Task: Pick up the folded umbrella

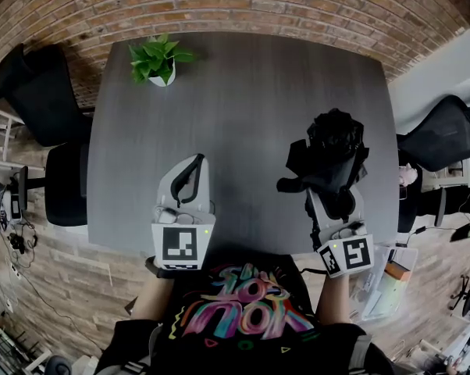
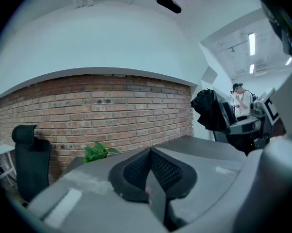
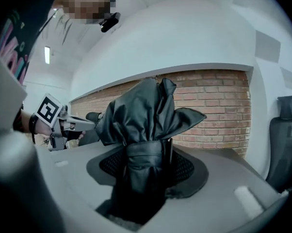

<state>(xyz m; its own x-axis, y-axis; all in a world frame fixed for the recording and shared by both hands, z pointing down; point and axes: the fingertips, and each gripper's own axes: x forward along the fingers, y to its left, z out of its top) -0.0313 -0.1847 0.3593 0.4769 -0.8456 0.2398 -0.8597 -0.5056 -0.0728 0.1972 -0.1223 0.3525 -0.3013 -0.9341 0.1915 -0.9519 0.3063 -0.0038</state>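
Black folded umbrella (image 3: 143, 115) is clamped in the right gripper (image 1: 335, 209) jaws, apparently clear of the desk (image 1: 251, 116), near right. Left gripper (image 1: 190, 182) jaws together, empty. Recommend firm grip and level carry.

Holds both grippers out ahead of the torso, left forearm (image 1: 151, 299) and right forearm (image 1: 336, 303) reaching forward. Points the left gripper (image 1: 194, 166) ahead and slightly down, jaws pressed together with nothing between them, its marker cube (image 1: 180, 244) facing up at the wrist end. Carries the right gripper (image 1: 334, 200) well apart from the left, also tipped slightly down. Clamps its jaws on the umbrella (image 3: 143, 125) at the strapped middle, pads held wide apart by the bundle. Turns the right marker cube (image 1: 346, 255) upward too, at a slant.
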